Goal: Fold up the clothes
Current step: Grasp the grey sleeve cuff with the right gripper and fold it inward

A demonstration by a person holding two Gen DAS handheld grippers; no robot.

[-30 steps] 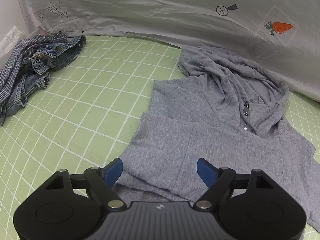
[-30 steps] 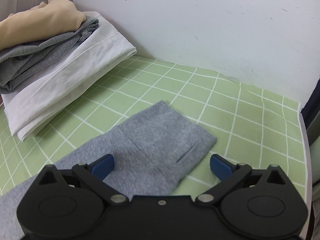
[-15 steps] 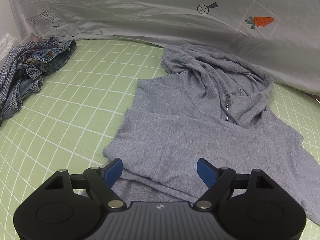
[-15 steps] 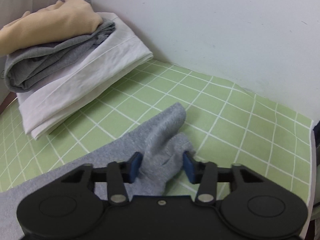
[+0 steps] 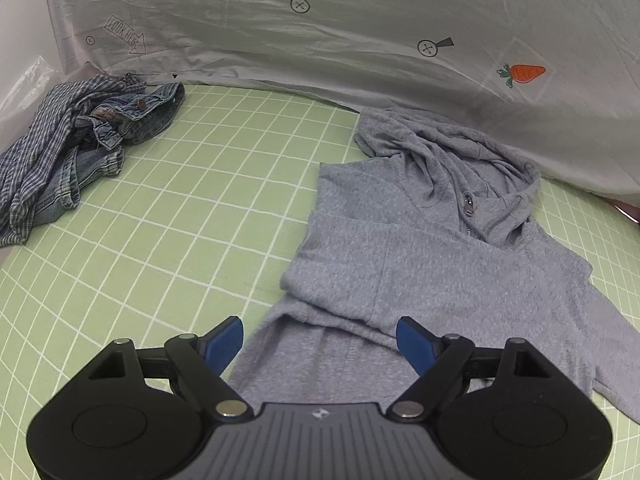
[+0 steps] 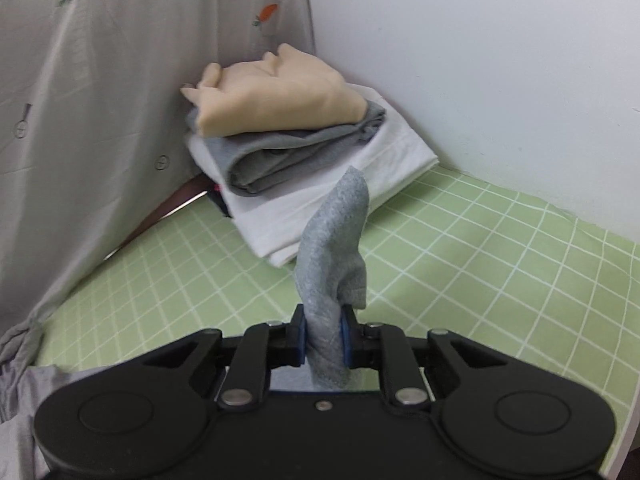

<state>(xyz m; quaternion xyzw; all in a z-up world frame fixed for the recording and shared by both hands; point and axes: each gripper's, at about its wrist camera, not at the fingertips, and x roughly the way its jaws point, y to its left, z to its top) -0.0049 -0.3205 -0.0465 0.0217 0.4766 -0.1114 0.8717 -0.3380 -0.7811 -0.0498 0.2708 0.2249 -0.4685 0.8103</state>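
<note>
My right gripper (image 6: 323, 340) has just been closing and now pinches the grey hoodie (image 5: 420, 248) sleeve cuff (image 6: 334, 240) above the green checked bed sheet (image 5: 180, 220), left gripper (image 5: 320, 340) gaping over the hem — thin bunched bite, so a hard pull could slip it or drag the body askew.

Even, soft indoor light, no glare.
Strong fisheye bending with dark corners; faint shadows; slight blur at edges.
</note>
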